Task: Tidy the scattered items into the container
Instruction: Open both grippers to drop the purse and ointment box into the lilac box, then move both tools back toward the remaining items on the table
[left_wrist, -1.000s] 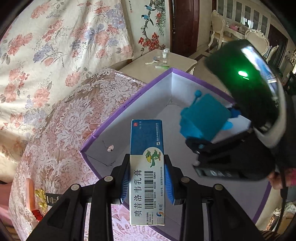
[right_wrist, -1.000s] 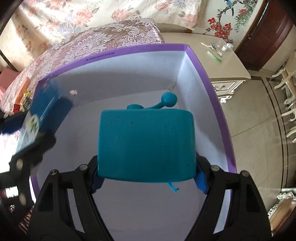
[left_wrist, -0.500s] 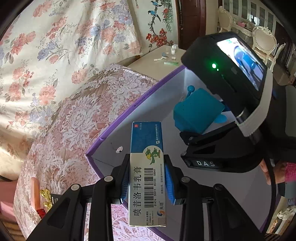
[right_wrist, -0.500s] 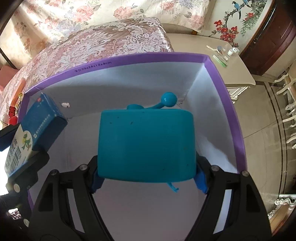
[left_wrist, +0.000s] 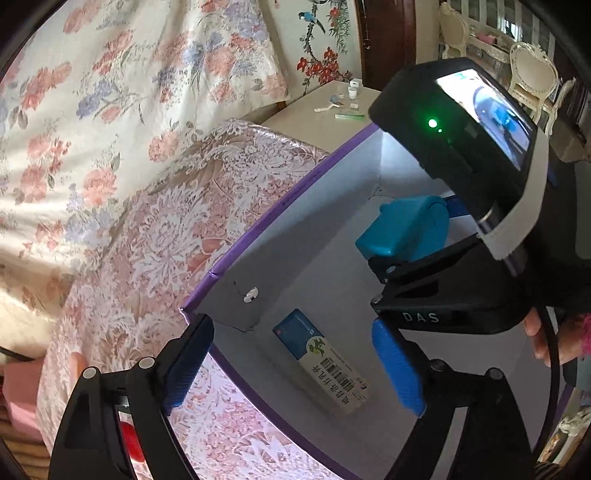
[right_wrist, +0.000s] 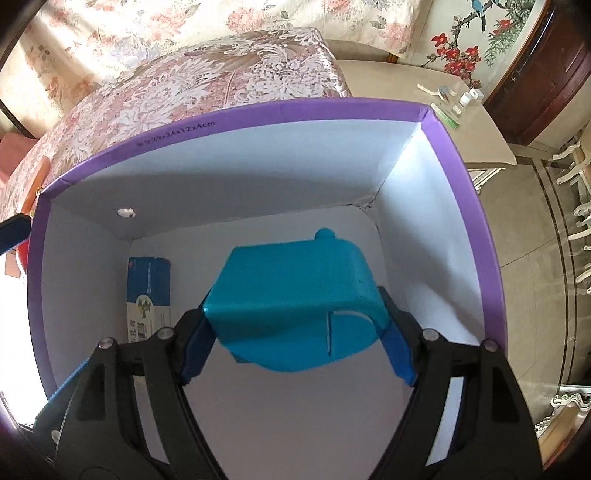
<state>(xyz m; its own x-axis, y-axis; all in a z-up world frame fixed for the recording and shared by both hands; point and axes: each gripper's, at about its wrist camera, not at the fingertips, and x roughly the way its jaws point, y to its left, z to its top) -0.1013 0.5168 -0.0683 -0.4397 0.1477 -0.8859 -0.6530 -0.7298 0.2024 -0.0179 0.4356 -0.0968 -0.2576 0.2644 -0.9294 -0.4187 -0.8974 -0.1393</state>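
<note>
A purple-rimmed container (left_wrist: 258, 229) (right_wrist: 258, 110) with white inside walls stands on the lace-covered table. A blue and white medicine box (left_wrist: 321, 363) (right_wrist: 149, 291) lies flat on its floor near the left wall. My left gripper (left_wrist: 291, 365) hangs above it, its jaws opening wide, and the blue pads touch nothing. My right gripper (right_wrist: 295, 354) reaches down into the container, shut on a teal plastic case (right_wrist: 299, 295) (left_wrist: 406, 229). The case is tilted forward between the pads, above the floor.
A pink floral lace cloth (left_wrist: 147, 240) covers the table around the container. A beige side table (right_wrist: 424, 85) with small bottles stands beyond the far corner. Red items (left_wrist: 129, 439) lie by the left jaw. A hand (left_wrist: 535, 332) holds the right gripper.
The left jaws have opened and the medicine box has dropped from them onto the container floor. The teal case has tipped forward in the right gripper.
</note>
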